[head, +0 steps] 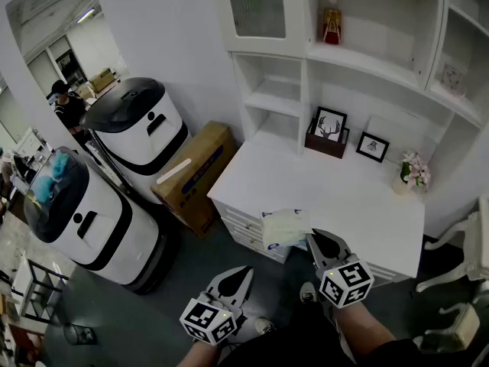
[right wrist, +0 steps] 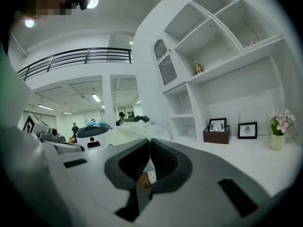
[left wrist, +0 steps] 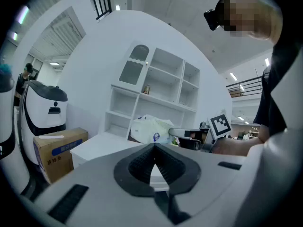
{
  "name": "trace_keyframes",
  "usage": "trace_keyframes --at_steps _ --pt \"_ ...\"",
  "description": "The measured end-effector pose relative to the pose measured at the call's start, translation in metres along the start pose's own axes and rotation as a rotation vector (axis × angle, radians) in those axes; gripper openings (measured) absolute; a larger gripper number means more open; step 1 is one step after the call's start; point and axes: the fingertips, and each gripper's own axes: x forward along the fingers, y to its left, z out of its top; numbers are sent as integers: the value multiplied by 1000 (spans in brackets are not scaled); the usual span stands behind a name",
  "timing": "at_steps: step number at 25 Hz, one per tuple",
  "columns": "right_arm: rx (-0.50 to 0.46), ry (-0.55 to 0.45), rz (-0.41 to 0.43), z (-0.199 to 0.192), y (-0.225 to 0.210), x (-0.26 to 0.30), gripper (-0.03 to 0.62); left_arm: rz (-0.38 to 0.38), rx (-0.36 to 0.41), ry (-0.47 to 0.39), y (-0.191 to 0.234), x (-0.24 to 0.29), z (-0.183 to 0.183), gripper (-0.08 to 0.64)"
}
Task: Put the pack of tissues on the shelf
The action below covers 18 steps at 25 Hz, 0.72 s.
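Above the front edge of the white tabletop (head: pixel 359 205), we hold the pack of tissues (head: pixel 285 226) pinched at its near end between our right gripper's (head: pixel 315 241) fingers (right wrist: pixel 163 161). Our left gripper (head: pixel 244 272) hangs lower, apart from the pack, its fingers pressed together on nothing.

LIGHT bright, even, from ceiling strips (right wrist: pixel 96 98) | SHADOW soft, faint | GLARE small flare at lamp (right wrist: pixel 29 22), right gripper view | EDGES fisheye bend, black corners | FOCUS close foreground soft, background clear

The white counter (head: pixel 336 197) carries a deer picture (head: pixel 330 123) (in a brown box (head: pixel 325 145)), small frame (head: pixel 373 147), flowers (head: pixel 413 171); the upper shelf (head: pixel 382 66), a bottle (head: pixel 331 23).
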Motion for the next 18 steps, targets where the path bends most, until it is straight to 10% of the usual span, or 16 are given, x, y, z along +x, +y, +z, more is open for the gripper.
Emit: trace_keyframes --at_steps 18 --pt "-5 11 3 -1 6 11 8 16 -23 -25 12 -9 0 5"
